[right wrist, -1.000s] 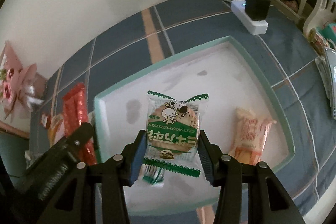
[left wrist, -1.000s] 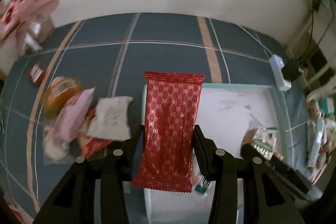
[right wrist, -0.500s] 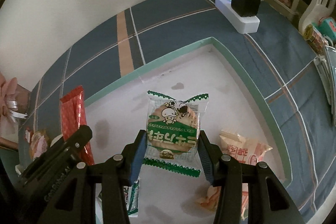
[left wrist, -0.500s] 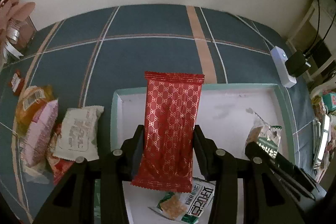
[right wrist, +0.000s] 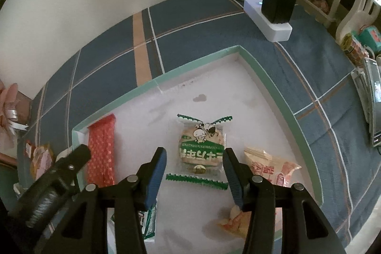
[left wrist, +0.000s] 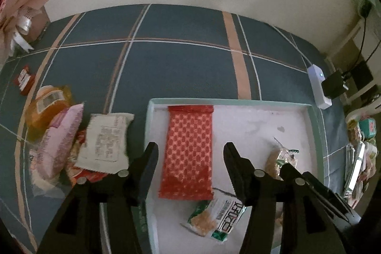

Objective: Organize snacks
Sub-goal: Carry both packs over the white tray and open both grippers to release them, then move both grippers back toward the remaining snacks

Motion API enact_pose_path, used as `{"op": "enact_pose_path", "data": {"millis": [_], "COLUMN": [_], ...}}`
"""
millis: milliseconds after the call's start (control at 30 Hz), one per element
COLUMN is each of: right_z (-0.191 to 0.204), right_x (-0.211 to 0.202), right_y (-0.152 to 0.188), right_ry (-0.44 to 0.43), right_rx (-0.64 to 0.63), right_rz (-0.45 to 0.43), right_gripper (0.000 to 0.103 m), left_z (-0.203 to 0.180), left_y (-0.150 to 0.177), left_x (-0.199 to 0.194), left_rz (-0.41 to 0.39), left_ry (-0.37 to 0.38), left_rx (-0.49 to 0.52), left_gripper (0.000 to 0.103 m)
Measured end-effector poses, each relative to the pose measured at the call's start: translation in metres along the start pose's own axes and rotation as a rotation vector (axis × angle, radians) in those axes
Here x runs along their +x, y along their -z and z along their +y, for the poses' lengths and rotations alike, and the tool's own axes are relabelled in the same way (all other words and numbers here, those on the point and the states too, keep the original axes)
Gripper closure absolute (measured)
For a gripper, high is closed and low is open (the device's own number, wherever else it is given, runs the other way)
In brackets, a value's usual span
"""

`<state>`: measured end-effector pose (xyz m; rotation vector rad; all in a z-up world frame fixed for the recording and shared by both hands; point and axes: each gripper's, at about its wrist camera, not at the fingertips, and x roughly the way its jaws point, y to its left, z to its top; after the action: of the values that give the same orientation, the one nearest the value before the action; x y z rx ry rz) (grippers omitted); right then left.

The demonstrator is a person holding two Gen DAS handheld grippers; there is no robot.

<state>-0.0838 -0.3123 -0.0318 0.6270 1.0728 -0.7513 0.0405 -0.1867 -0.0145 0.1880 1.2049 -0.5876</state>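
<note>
A white tray with a mint green rim (left wrist: 314, 125) (right wrist: 266, 77) lies on the plaid blue cloth. My left gripper (left wrist: 190, 154) is open above a red patterned snack pack (left wrist: 188, 151) that lies in the tray's left part; the pack also shows in the right wrist view (right wrist: 101, 154). My right gripper (right wrist: 194, 161) is open above a green and white cookie pack (right wrist: 202, 151) lying in the tray. An orange snack pack (right wrist: 269, 168) and another green pack (left wrist: 219, 216) also lie in the tray.
A pile of loose snacks (left wrist: 71, 142) lies left of the tray: a white pack (left wrist: 107, 139), a pink pack (left wrist: 59, 139), an orange one (left wrist: 45, 104). A white power strip (right wrist: 269, 20) with a black plug sits behind the tray. Clutter stands at the right edge (left wrist: 362, 146).
Both grippers have opened and let go of their packs. The red pack and the green cookie pack now lie in the tray. Both grippers moved lower and nearer the tray.
</note>
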Motion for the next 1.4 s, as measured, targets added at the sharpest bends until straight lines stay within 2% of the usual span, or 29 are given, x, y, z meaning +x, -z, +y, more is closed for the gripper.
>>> {"op": "enact_pose_path", "data": {"millis": [33, 67, 100, 133, 167, 233, 433, 600, 800, 1033, 1233, 1400], "right_z": [0.001, 0.001, 0.002, 0.003, 0.004, 0.004, 0.001, 0.006, 0.015, 0.034, 0.057, 0.085], "right_x": [-0.001, -0.001, -0.002, -0.001, -0.002, -0.002, -0.005, -0.010, -0.026, -0.023, -0.021, -0.021], "right_y": [0.001, 0.001, 0.002, 0.002, 0.002, 0.003, 0.006, 0.005, 0.005, 0.013, 0.024, 0.036], "right_ry": [0.007, 0.015, 0.022, 0.029, 0.039, 0.067, 0.092, 0.111, 0.094, 0.091, 0.069, 0.026], "right_rx": [-0.004, -0.008, -0.013, -0.019, -0.024, -0.029, -0.028, -0.048, -0.076, -0.137, -0.177, -0.222], "right_rz": [0.007, 0.014, 0.020, 0.025, 0.028, 0.027, 0.030, 0.025, 0.024, 0.067, 0.082, 0.096], "right_gripper": [0.050, 0.046, 0.042, 0.032, 0.022, 0.012, 0.000, 0.000, 0.000, 0.000, 0.000, 0.000], "left_z": [0.002, 0.004, 0.007, 0.011, 0.014, 0.018, 0.034, 0.041, 0.042, 0.064, 0.103, 0.135], "left_y": [0.000, 0.001, 0.003, 0.003, 0.003, 0.005, 0.011, 0.014, 0.015, 0.020, 0.023, 0.025], "left_x": [-0.002, -0.004, -0.005, -0.006, -0.007, -0.009, -0.010, -0.015, -0.025, -0.029, -0.032, -0.044], "left_rz": [0.002, 0.004, 0.005, 0.004, 0.004, 0.006, 0.019, 0.024, 0.002, 0.007, 0.021, 0.003], "left_ry": [-0.010, -0.027, -0.043, -0.067, -0.081, -0.103, -0.162, -0.160, -0.150, -0.221, -0.234, -0.278], "left_rx": [-0.002, -0.005, -0.008, -0.014, -0.016, -0.023, -0.038, -0.046, -0.012, 0.003, -0.070, -0.144], "left_gripper": [0.035, 0.026, 0.021, 0.016, 0.013, 0.009, 0.002, 0.002, 0.002, 0.002, 0.002, 0.002]}}
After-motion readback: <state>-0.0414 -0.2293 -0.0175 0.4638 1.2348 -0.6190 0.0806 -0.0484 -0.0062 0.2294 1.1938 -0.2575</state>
